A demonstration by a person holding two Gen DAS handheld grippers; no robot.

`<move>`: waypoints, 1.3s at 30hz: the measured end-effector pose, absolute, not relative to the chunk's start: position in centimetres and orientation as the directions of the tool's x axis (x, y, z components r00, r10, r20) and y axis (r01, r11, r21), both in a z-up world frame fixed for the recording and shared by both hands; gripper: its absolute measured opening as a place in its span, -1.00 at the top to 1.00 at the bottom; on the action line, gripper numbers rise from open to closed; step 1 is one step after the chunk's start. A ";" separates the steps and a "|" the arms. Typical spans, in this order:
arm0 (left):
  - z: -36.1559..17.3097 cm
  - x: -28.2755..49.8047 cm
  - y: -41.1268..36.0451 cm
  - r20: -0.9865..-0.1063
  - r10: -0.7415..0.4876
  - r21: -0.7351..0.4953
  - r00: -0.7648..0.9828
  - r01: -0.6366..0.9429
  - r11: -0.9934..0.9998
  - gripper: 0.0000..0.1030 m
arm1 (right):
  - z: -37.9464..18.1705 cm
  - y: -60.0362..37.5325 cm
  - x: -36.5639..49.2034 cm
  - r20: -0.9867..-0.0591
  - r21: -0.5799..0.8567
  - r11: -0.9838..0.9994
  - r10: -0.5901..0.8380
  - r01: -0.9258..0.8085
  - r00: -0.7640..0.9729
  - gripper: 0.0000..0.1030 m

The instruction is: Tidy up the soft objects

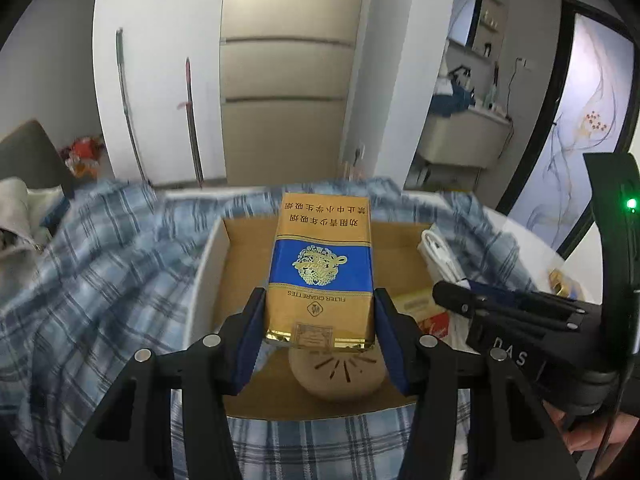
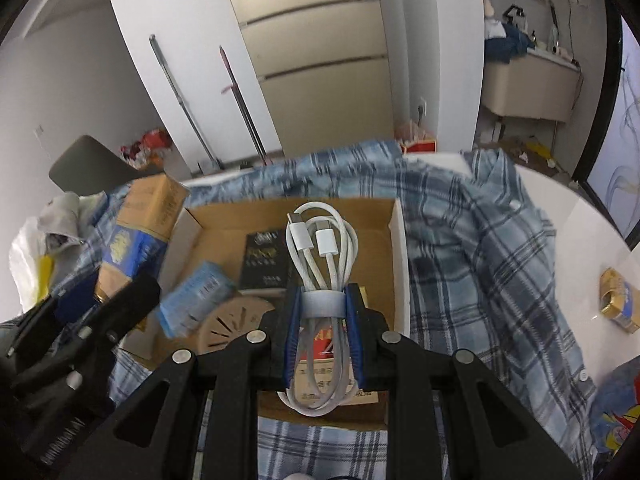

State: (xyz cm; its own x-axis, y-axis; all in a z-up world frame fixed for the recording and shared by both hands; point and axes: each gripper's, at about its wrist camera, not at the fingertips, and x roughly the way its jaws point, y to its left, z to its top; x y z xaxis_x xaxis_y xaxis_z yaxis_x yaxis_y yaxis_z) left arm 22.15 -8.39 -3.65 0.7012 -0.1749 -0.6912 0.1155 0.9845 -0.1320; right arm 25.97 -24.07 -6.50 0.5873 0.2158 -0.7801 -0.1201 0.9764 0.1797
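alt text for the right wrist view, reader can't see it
The right gripper is shut on a coiled white charging cable, held over an open cardboard box that rests on a blue plaid shirt. At left, the left gripper holds a gold and blue cigarette pack.

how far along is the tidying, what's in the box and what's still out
Done: a black pack and a round tan disc lie in the cardboard box. In hand: left hand-held gripper grips a gold-blue pack, right hand-held gripper a white cable. Left: another gold pack outside on the table.
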 end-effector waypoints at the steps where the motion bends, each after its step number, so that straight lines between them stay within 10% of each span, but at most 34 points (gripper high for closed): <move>1: -4.1 22.3 -8.4 -0.700 -0.174 -0.133 0.693 0.113 0.985 -0.06 | -7.0 -24.1 26.2 -0.789 0.172 0.978 0.208 -0.118 0.578 0.60; 20: -7.0 22.3 -10.1 -0.793 -0.180 -0.123 0.582 0.135 0.983 -0.25 | -9.3 -24.8 27.2 -0.829 0.181 0.979 0.206 -0.098 0.519 0.57; 39: 4.1 16.9 -9.5 -0.545 -0.177 -0.087 0.819 0.154 0.984 -0.51 | -1.3 -25.9 23.6 -0.716 0.203 0.972 0.228 -0.115 0.660 0.57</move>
